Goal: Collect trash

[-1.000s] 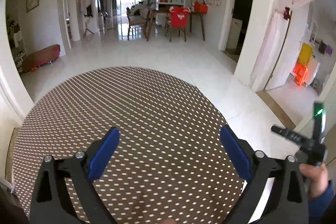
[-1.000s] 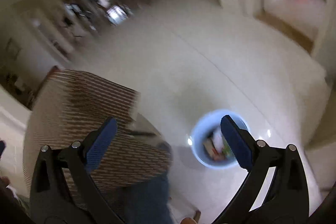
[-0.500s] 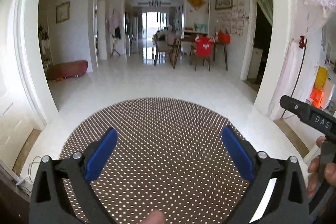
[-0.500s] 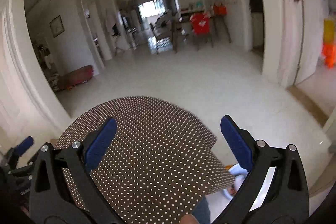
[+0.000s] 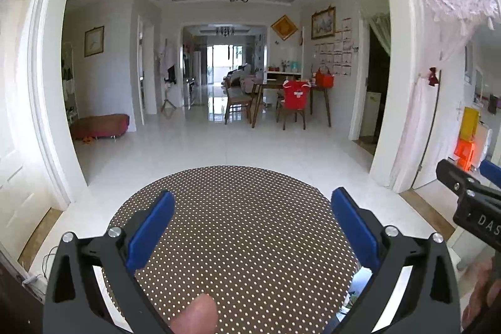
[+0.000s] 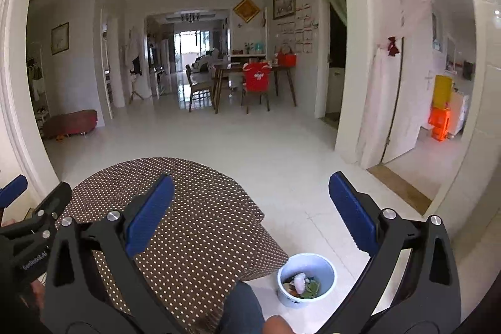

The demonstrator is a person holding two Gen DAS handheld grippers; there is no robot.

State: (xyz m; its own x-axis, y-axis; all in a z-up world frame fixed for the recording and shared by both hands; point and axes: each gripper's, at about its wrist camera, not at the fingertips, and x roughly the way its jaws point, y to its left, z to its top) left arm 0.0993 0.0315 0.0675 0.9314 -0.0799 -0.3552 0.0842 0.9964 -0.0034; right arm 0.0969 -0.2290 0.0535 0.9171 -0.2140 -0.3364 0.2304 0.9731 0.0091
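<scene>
A small white bin [image 6: 306,279] stands on the floor to the right of the round table, with several pieces of trash [image 6: 301,284] inside. My left gripper [image 5: 250,227] is open and empty above the brown dotted tablecloth [image 5: 238,240]. My right gripper [image 6: 250,208] is open and empty, held above the table's right edge [image 6: 200,233] and the bin. The right gripper also shows at the right edge of the left wrist view [image 5: 469,196]. The left gripper shows at the left edge of the right wrist view [image 6: 31,224]. No trash shows on the tablecloth.
White tiled floor [image 5: 238,146] stretches ahead to a dining table with chairs [image 5: 281,102]. A red bench [image 5: 100,125] stands at the left wall. A doorway with a pink curtain [image 6: 407,58] is on the right. My knee [image 6: 241,305] is by the bin.
Both grippers tilted up from facing down to facing level across the room. The right gripper swung from over the bin back toward the table. Both stayed open.
</scene>
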